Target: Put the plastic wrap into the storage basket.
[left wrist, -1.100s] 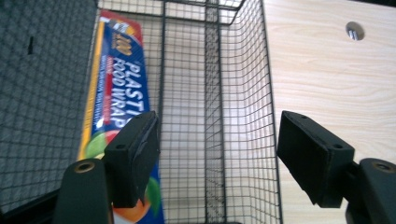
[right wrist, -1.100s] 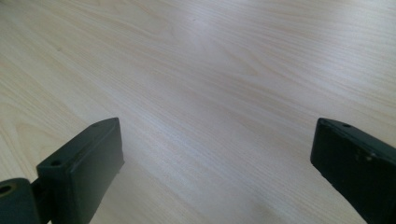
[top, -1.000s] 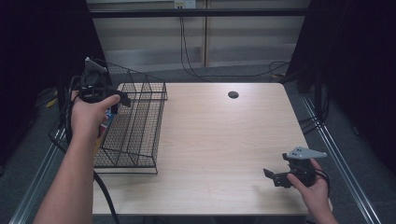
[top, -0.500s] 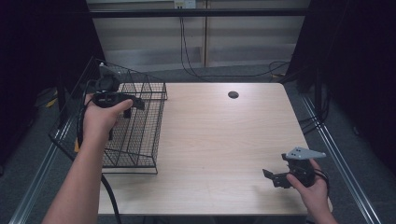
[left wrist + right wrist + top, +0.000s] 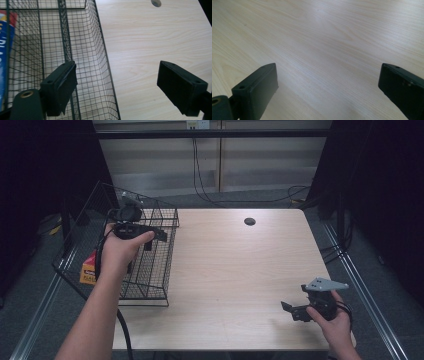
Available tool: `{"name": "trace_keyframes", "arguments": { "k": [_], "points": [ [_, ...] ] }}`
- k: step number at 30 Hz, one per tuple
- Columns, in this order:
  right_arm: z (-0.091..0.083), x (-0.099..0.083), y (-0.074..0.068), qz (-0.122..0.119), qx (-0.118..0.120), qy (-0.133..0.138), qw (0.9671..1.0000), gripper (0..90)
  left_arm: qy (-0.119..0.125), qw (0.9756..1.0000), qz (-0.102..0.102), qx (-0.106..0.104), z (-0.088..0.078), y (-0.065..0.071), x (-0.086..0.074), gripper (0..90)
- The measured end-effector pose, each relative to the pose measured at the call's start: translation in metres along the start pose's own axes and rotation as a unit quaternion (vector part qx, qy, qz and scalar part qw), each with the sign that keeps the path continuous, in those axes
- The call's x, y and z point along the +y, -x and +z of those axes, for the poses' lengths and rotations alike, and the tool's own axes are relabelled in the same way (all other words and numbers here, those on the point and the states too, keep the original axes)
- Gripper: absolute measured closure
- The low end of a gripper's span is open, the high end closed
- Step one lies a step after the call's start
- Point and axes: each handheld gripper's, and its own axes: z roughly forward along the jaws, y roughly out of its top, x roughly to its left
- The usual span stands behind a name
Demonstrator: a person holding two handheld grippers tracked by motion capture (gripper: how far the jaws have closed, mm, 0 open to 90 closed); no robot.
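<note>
Since the flat package (image 5: 89,269) with its red, yellow and blue print already stands on edge against the far left wall of the black wire basket (image 5: 159,270), apart from both grippers, the step in hand looks like the release and withdrawal after dropping it in. In the left gripper view the package (image 5: 5,50) sits at the left edge behind the mesh, well to the side of the left gripper (image 5: 117,85), whose jaws have just been opening and now stand wide with nothing between them, one over the basket's floor and the other over the bare tabletop (image 5: 155,45), straddling the basket's right wall. In the high view the left gripper (image 5: 152,236) hovers above the basket's rim. The next move probably calls for lifting clear without snagging the wire. The right gripper (image 5: 292,311) rests low near the table's front right corner, jaws wide and empty.
</note>
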Motion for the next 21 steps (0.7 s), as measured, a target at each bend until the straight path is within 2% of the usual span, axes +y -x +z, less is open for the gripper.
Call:
{"name": "trace_keyframes", "arguments": {
  "k": [4, 6, 11, 16, 21],
  "points": [
    [0.0, 0.0, -0.001, -0.001, -0.001, 0.0, 1.0, 2.4, -0.003, 1.0, 0.003, -0.002, 0.009, 0.002, -0.004, 15.3],
    [0.0, 0.0, -0.001, -0.001, 0.001, 0.0, 1.0, 2.4, -0.006, 0.9999, 0.007, -0.01, 0.013, 0.004, -0.007, 15.2],
    [0.0, 0.0, -0.001, 0.0, 0.0, -0.002, 1.0, 2.4, -0.007, 0.9996, 0.02, -0.018, 0.019, 0.009, -0.011, 14.6],
    [0.001, 0.0, -0.001, -0.002, -0.001, -0.001, 1.0, 2.4, -0.004, 0.9994, 0.023, -0.027, 0.025, 0.016, -0.014, 14.4],
    [0.001, 0.0, -0.002, -0.004, 0.0, -0.003, 1.0, 2.4, -0.011, 0.9987, 0.035, -0.035, 0.032, 0.021, -0.017, 14.1]
  ]
}}
